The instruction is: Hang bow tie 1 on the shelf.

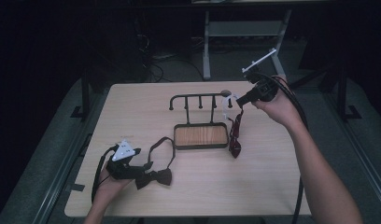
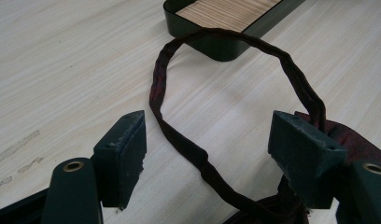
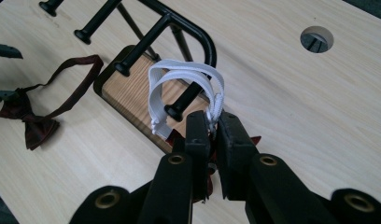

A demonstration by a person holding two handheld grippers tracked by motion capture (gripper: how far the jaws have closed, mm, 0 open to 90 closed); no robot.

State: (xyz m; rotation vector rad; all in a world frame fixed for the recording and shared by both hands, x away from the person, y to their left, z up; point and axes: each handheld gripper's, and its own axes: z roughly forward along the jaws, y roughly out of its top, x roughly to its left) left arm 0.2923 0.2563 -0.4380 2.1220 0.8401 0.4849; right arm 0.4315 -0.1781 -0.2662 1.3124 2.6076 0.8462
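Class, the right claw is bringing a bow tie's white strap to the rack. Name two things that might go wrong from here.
1. The white strap loops near the end peg of the rack; it may catch only the tip and slip off once the right claw lets go.
2. The bow tie hangs off the strap, so its weight could drag the strap away from the peg.

Left hand-held gripper [image 1: 132, 164] low, jaws wide apart; right hand-held gripper [image 1: 238, 100] raised, jaws clamped together.
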